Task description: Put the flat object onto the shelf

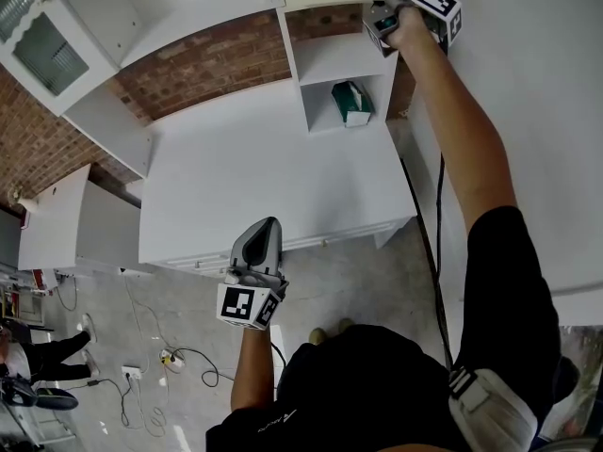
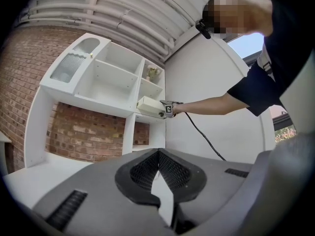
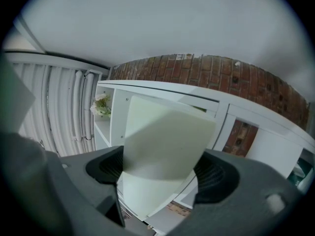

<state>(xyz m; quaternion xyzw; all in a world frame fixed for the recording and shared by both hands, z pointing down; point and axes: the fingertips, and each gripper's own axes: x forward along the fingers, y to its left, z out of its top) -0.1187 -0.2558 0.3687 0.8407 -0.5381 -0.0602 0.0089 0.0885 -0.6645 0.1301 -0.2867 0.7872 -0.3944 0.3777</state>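
- The right tool (image 3: 160, 173) is raised to the white shelf unit (image 2: 93, 100) on an outstretched arm (image 1: 466, 149), and it points slightly upward
- Its jaws stand wide apart with the flat object (image 3: 167, 136) between them; the object's sides sit right at the pads, but nothing shows them being squeezed
- The flat object is a pale cream slab that fills most of the right gripper view
- In the left gripper view it lies in the narrow right-hand column of the shelf unit, in the compartment just below the one holding a small bunch of flowers (image 2: 153, 73)
- Its far part is over the shelf board and its near end juts past the front edge towards the right tool
- The left tool (image 2: 158, 154) is held low and level, near the front edge of the white counter (image 1: 236, 177) and well apart from the shelf unit
- Its jaws are closed tip to tip, with nothing between them
- A green packet (image 1: 353, 102) sits in the column's lowest compartment, at counter level
- A brick wall (image 1: 212, 64) shows behind the open part of the unit
- A cupboard door with a ribbed glass pane (image 2: 73, 67) closes the unit's upper left corner
- A black cable (image 1: 439, 252) hangs down from the right tool along the white side wall
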